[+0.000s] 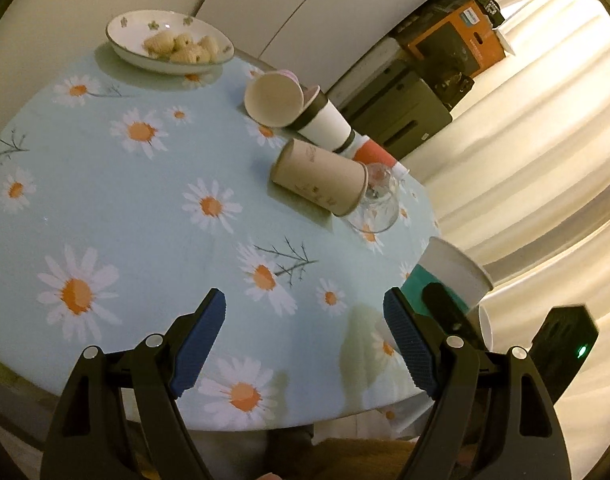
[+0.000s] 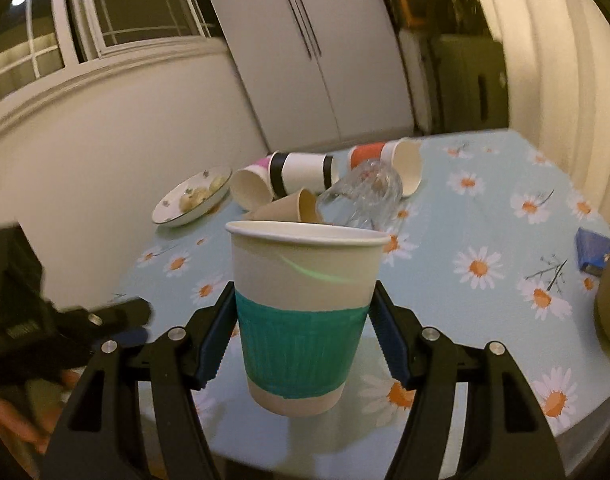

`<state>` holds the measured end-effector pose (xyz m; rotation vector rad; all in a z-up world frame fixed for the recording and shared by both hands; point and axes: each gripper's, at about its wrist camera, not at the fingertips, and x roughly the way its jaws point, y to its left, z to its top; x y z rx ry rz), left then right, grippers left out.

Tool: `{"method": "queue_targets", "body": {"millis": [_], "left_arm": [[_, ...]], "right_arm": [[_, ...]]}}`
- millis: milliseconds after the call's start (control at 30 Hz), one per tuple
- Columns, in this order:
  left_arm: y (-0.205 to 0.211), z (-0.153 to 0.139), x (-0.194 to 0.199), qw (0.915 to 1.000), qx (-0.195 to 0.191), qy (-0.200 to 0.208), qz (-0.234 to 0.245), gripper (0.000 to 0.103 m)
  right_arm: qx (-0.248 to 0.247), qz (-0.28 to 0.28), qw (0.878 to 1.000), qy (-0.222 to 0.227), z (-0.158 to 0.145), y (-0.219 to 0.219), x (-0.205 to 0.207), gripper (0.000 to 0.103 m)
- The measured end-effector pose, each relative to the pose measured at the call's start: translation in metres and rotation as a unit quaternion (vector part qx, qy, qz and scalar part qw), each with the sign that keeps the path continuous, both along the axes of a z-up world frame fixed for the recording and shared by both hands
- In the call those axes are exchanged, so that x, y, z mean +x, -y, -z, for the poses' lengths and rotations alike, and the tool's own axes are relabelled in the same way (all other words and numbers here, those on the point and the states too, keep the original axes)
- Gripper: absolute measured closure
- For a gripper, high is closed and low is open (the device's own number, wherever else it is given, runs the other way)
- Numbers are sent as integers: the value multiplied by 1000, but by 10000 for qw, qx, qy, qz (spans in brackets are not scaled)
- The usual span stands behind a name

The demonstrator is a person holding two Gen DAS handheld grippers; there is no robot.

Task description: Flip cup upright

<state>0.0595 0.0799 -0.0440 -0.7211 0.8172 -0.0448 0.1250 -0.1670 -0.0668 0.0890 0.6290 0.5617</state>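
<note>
Right wrist view shows a round table under a pale blue daisy-print tablecloth (image 2: 485, 216), filling most of the frame before white cabinet doors (image 2: 305, 60) and cream curtains (image 2: 561, 60). At centre, the right gripper (image 2: 303, 340) clamps its blue ribbed pads (image 2: 389, 344) against both sides of a white paper cup with a teal ribbed sleeve (image 2: 301, 316), which stands mouth-up and looks lifted just above the cloth near the table's front edge. Behind it lies a cluster of tipped cups: a clear glass (image 2: 365, 196) on its side, a white paper cup with black bands (image 2: 301, 172), a kraft-brown paper cup (image 2: 289, 208), a pink-bottomed paper cup (image 2: 251, 186) and an orange-sleeved paper cup (image 2: 389, 160), all touching or just beside one another. A white floral-edged dish of pale biscuits (image 2: 193, 200) sits left of the cluster, and a small blue box (image 2: 595, 252) lies near the right edge. Left wrist view shows the left gripper (image 1: 305, 340) hanging over the near part of the cloth, its blue pads (image 1: 199, 344) spread wide with nothing between them; the teal-sleeved cup appears at its right, just beside the table's rim. An orange cardboard box (image 1: 457, 40) stands on dark cases in the background.
</note>
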Motion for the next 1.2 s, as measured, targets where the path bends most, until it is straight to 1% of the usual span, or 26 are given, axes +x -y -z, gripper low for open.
{"method": "queue_targets", "body": {"millis": [33, 100, 167, 300, 367, 433, 567, 933, 1133, 1200], "left_arm": [[-2, 0, -1, 10000, 0, 15, -24, 24], [-6, 0, -3, 10000, -27, 27, -81, 24], [-7, 0, -4, 9999, -54, 26, -92, 24], [-7, -1, -5, 9999, 36, 55, -87, 24], [-7, -1, -6, 9999, 10, 82, -93, 24], [-9, -1, -5, 9999, 10, 87, -115, 24], [-11, -1, -7, 9998, -3, 93, -152, 24], [-8, 0, -10, 9997, 158, 66, -176, 24], [-5, 1, -11, 9995, 273, 42, -175, 24], [-4, 1, -12, 9994, 295, 36, -170, 24]], "right_arm": [[-61, 36, 9998, 203, 3, -3, -3, 38], [-166, 78, 9988, 455, 8, -7, -5, 38], [-252, 116, 9977, 620, 17, -11, -4, 38], [-424, 230, 9952, 856, 39, -18, -5, 38], [-501, 239, 9932, 1025, 47, -22, -8, 38], [-601, 247, 9904, 1218, 51, -26, -13, 38], [-674, 259, 9876, 1391, 56, -29, -23, 38], [-791, 211, 9870, 1382, 58, -28, -33, 38], [-859, 175, 9885, 1229, 64, -27, -35, 38], [-860, 184, 9892, 1169, 65, -27, -35, 34]]}}
